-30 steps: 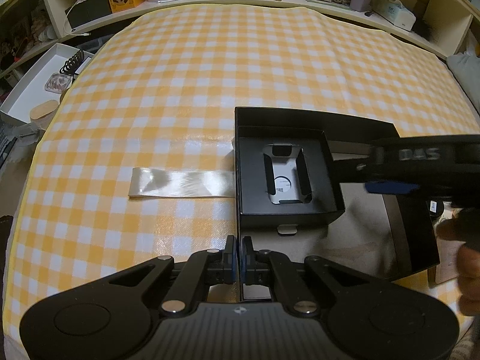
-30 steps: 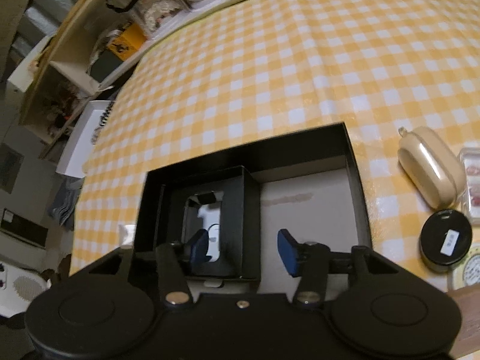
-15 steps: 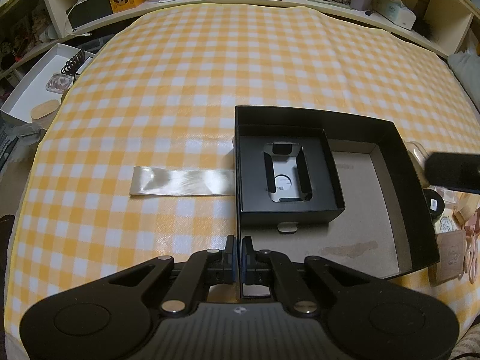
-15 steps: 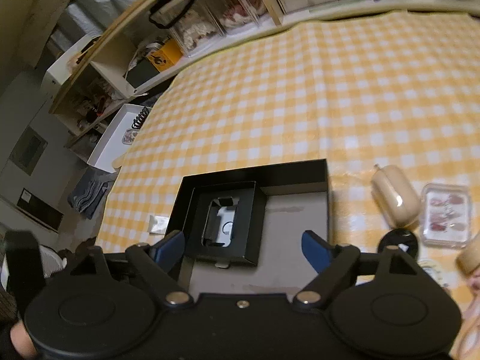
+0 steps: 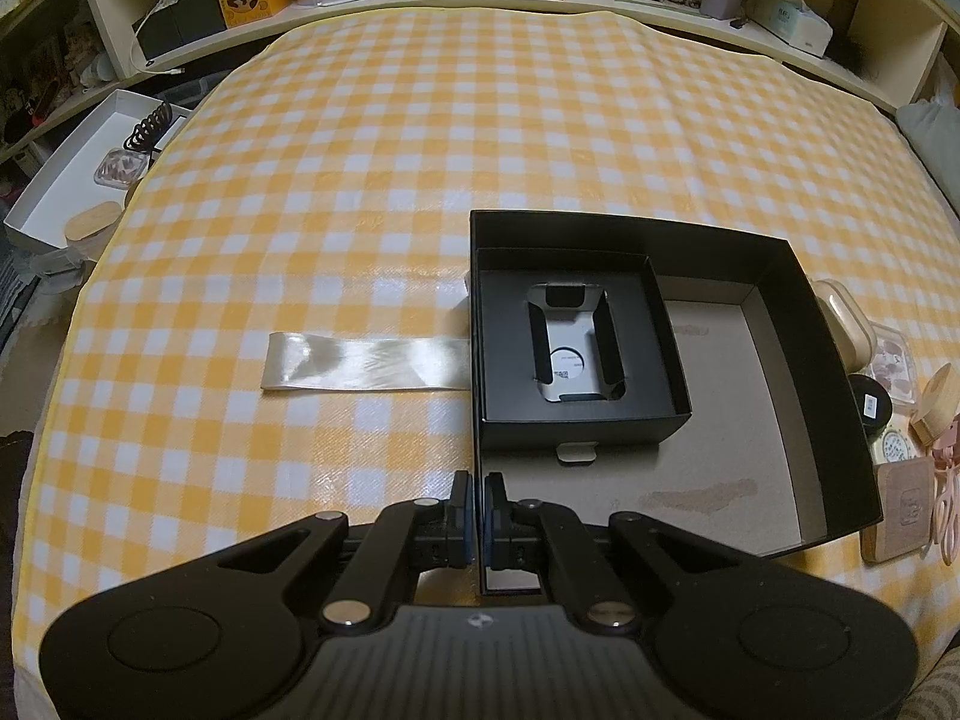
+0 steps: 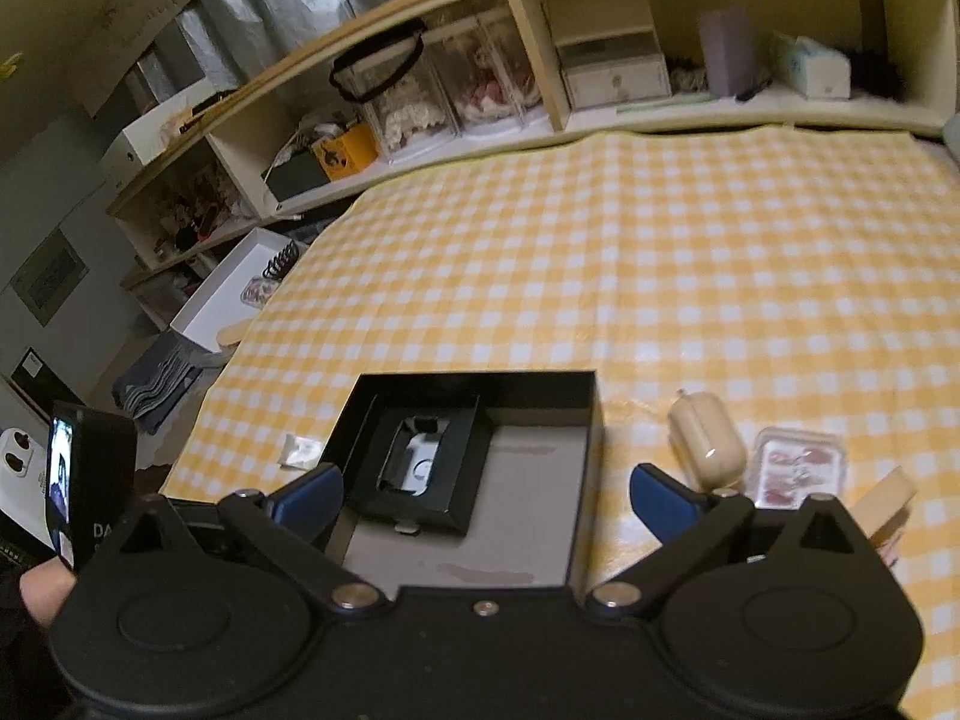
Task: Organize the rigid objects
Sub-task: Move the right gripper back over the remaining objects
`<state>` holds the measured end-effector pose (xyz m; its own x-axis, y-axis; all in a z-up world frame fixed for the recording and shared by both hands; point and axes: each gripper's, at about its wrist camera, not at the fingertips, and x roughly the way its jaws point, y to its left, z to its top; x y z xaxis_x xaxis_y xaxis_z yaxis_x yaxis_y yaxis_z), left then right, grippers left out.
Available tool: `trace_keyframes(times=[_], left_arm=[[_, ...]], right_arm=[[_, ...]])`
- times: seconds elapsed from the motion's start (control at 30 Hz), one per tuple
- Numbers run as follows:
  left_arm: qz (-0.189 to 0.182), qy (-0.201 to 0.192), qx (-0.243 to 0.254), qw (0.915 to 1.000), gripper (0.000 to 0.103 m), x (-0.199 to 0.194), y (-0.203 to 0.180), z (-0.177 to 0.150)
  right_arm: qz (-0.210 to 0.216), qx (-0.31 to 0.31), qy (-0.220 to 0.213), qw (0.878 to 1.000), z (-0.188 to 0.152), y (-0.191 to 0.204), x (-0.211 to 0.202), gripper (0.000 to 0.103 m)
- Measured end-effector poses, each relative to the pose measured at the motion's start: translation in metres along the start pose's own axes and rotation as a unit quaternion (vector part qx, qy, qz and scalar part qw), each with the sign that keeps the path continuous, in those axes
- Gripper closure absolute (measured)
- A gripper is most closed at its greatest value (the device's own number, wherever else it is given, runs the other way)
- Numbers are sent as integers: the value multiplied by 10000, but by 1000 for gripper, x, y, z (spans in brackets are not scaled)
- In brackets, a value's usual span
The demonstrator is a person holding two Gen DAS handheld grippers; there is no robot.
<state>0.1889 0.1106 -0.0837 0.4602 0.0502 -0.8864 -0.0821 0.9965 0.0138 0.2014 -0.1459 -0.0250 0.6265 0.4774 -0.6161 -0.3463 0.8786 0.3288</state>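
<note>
The left hand-held gripper [image 5: 479, 516] is pinching the box [image 5: 774, 276] wall while the right hand-held gripper [image 6: 486, 495] is hovering spread above it, with the case [image 6: 707, 447] ahead to its right; a loose pinch could let the box slide.

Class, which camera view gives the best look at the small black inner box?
The left wrist view: the small black inner box lies close and sharp, its cutout showing. In the right wrist view it is smaller and slightly blurred between the open fingers.

A yellow checked tablecloth [image 5: 420, 180] lies before cluttered shelves [image 6: 540, 90], with a white box [image 5: 72, 180] alongside.
</note>
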Motion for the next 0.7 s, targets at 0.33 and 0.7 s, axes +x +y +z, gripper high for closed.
trace_keyframes(times=[0.33, 0.7], left_arm=[[3, 2, 0, 10000, 100, 0, 0, 0], [14, 8, 13, 10000, 100, 0, 0, 0]], right_arm=[[-765, 200, -722, 9943, 17, -58, -37, 0], [-1404, 1033, -415, 9838, 8, -134, -29, 0]])
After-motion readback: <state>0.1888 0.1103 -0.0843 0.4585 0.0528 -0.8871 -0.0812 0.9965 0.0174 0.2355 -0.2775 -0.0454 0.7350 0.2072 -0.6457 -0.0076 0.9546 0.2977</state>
